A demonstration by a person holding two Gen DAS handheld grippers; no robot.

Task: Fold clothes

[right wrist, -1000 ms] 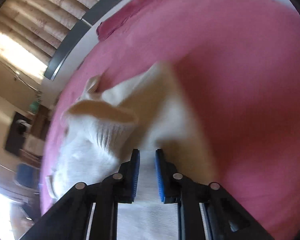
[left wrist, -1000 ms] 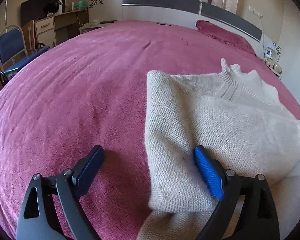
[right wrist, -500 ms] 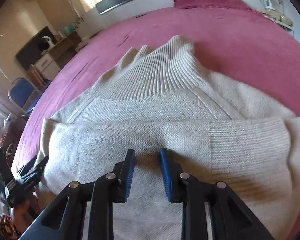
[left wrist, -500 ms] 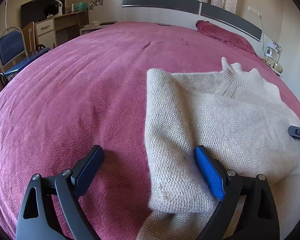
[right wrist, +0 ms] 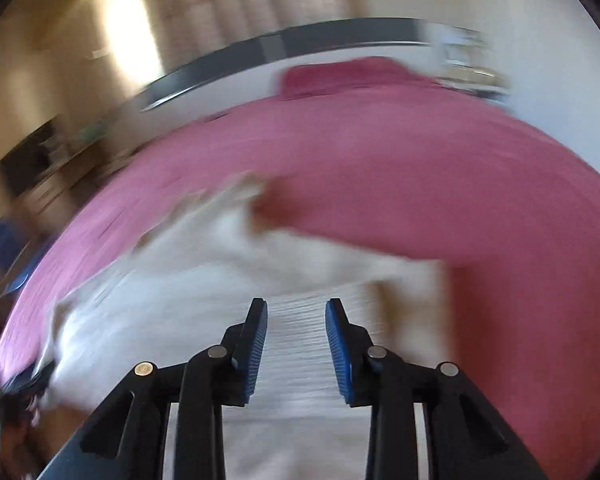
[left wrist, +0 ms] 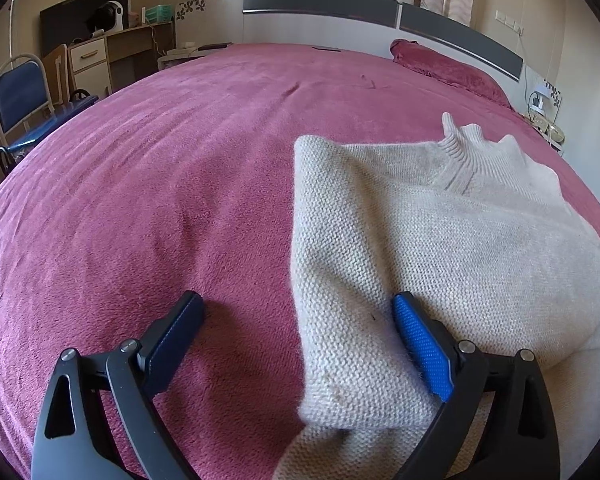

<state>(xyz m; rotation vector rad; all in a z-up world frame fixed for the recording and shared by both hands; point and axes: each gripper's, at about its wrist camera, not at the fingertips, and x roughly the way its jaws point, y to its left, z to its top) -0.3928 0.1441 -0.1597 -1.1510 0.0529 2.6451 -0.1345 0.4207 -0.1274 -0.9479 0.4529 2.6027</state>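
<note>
While the cream sweater [left wrist: 440, 248] lies part-folded on the pink bed [left wrist: 160, 200], lower right of the left wrist frame, the left gripper [left wrist: 296, 328] stands wide open astride its left edge, holding nothing. The right gripper [right wrist: 296, 344], blurred, is opening over the knit, nothing pinched. Risk: either finger snagging and dragging the fold loose.

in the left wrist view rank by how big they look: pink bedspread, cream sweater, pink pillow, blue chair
1. pink bedspread
2. cream sweater, though nearness to the camera enlarges it
3. and 4. pink pillow and blue chair: look about alike, both far off, so unranked
</note>
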